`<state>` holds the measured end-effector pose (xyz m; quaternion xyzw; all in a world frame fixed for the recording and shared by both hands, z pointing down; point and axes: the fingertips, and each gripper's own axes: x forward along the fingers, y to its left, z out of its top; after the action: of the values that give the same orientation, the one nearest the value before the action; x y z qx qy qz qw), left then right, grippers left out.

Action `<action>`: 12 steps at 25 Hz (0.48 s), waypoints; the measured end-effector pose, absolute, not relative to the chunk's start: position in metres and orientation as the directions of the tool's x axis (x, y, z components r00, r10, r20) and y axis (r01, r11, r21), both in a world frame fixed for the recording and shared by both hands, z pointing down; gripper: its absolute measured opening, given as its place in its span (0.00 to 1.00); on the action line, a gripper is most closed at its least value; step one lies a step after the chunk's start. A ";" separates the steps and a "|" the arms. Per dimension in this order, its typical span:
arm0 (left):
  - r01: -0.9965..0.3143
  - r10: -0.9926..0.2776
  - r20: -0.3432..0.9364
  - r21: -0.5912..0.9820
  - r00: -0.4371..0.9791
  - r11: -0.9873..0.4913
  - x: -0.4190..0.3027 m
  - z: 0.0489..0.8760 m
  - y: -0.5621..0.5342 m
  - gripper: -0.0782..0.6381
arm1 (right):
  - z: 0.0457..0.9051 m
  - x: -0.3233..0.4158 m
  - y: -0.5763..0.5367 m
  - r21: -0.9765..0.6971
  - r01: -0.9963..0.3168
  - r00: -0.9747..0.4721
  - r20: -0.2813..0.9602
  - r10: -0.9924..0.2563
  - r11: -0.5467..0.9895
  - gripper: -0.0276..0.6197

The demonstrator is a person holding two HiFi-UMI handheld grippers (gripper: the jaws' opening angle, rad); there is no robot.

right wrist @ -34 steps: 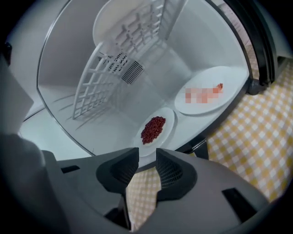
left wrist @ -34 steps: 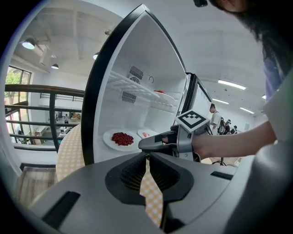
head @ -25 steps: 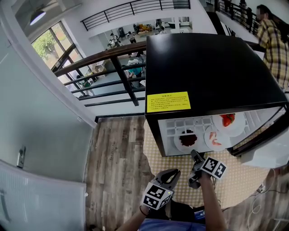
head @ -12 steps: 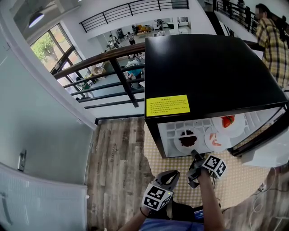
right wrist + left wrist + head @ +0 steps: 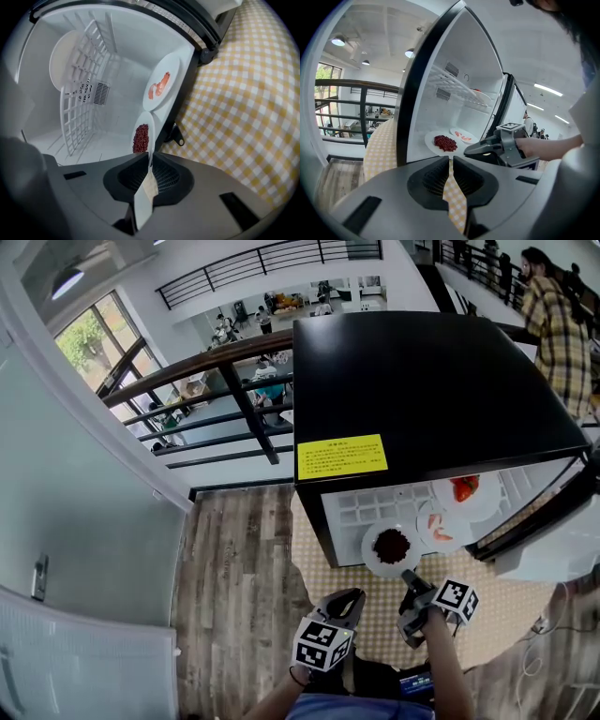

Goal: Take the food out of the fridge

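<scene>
A black mini fridge (image 5: 422, 390) stands open on a yellow checked cloth (image 5: 375, 606). A white plate of red beans (image 5: 391, 547) juts out over its front edge. My right gripper (image 5: 410, 577) has the near rim of this plate (image 5: 140, 137) between its pads and its jaws are closing on it. Behind it lies a plate with pink pieces (image 5: 441, 526), and a plate with red food (image 5: 464, 490) sits on the rack above. My left gripper (image 5: 352, 597) hangs shut and empty in front of the fridge, left of the right one (image 5: 468, 151).
The fridge door (image 5: 539, 512) swings out to the right. Wooden floor (image 5: 234, 577) lies left of the cloth. A railing (image 5: 216, 399) runs behind the fridge. A person in a plaid shirt (image 5: 553, 315) stands at the far right.
My right gripper's jaws have come together on the bean plate's rim and drawn back toward me, and the plate has slid forward out of the fridge. The left gripper has stayed put.
</scene>
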<state>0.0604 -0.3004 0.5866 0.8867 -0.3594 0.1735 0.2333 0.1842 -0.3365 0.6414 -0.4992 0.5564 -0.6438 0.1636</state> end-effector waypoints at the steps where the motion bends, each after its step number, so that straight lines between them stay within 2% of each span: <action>1: -0.722 -0.559 0.472 0.310 0.682 -0.618 0.061 0.589 -0.303 0.14 | 0.643 0.188 -0.331 -0.875 -0.353 -0.449 0.468 -0.761 -0.330 0.11; 4: -0.706 -0.535 0.463 0.426 0.707 -0.565 0.066 0.601 -0.312 0.17 | 0.647 0.192 -0.318 -0.865 -0.368 -0.451 0.486 -0.749 -0.340 0.10; 6: -0.680 -0.510 0.452 0.535 0.732 -0.501 0.072 0.612 -0.320 0.35 | 0.647 0.192 -0.313 -0.865 -0.366 -0.451 0.488 -0.747 -0.343 0.10; 9: -0.651 -0.504 0.438 0.644 0.744 -0.402 0.078 0.624 -0.335 0.37 | 0.647 0.192 -0.309 -0.866 -0.363 -0.456 0.487 -0.745 -0.343 0.10; 12: -0.658 -0.495 0.458 0.649 0.739 -0.382 0.081 0.634 -0.347 0.37 | 0.649 0.192 -0.306 -0.866 -0.367 -0.463 0.487 -0.740 -0.340 0.10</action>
<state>0.0808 -0.3466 0.6339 0.8259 -0.3490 0.0941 0.4327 0.1917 -0.3059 0.6491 -0.4978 0.5561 -0.6498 0.1437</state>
